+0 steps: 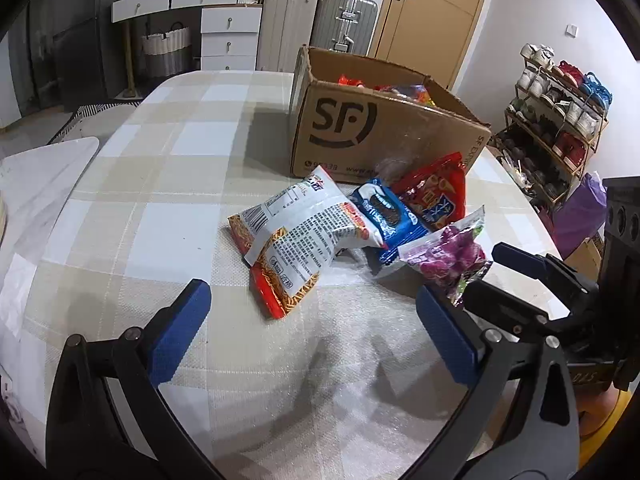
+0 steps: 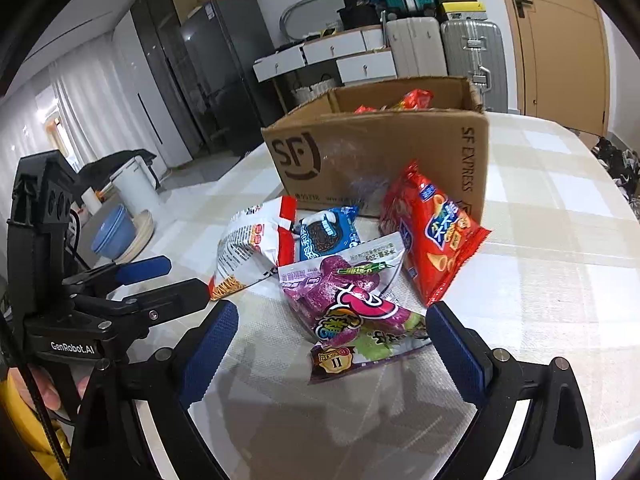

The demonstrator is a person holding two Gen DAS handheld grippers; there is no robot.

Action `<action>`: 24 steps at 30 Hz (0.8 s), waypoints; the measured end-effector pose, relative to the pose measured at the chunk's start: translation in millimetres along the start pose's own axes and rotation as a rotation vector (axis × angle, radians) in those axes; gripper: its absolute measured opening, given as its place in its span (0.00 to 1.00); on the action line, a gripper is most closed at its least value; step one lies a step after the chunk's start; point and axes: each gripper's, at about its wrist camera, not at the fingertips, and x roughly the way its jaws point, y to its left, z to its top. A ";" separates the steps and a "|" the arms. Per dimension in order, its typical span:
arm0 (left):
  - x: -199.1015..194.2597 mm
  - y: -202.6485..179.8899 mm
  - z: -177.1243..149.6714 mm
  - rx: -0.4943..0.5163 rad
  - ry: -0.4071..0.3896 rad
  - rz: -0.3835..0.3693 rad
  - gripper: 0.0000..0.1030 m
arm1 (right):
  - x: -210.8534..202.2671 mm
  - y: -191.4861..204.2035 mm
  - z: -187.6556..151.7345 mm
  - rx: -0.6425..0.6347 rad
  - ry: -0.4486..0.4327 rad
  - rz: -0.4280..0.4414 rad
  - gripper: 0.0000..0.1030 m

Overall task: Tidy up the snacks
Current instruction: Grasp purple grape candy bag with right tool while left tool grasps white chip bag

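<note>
Several snack packs lie on the table in front of an open SF cardboard box [image 1: 376, 128] [image 2: 380, 152] that holds more snacks. They are a white-and-orange noodle pack [image 1: 296, 240] [image 2: 248, 248], a blue cookie pack [image 1: 390, 216] [image 2: 328, 236], a red crisps bag [image 1: 436, 196] [image 2: 432, 236] leaning on the box, and a purple sweets pack [image 1: 448, 256] [image 2: 352, 308]. My left gripper [image 1: 312, 320] is open and empty, just short of the noodle pack. My right gripper [image 2: 332, 340] is open, its fingers either side of the purple pack's near end.
The table [image 1: 168, 208] has a checked beige cloth. The right gripper shows at the right edge of the left wrist view [image 1: 532, 276], the left gripper at the left of the right wrist view [image 2: 132, 280]. A shoe rack [image 1: 560, 128] and suitcases [image 1: 312, 24] stand beyond.
</note>
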 end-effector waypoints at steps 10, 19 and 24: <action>16.4 15.4 1.5 -0.041 0.023 0.009 0.99 | 27.8 5.8 7.6 -0.069 0.071 -0.035 0.75; 25.0 17.9 0.8 -0.043 0.041 0.015 0.99 | 31.7 -7.7 4.8 -0.001 0.075 0.034 0.51; 22.5 17.5 -0.8 -0.041 0.041 0.020 0.99 | 29.3 -13.3 5.1 0.029 0.056 0.052 0.48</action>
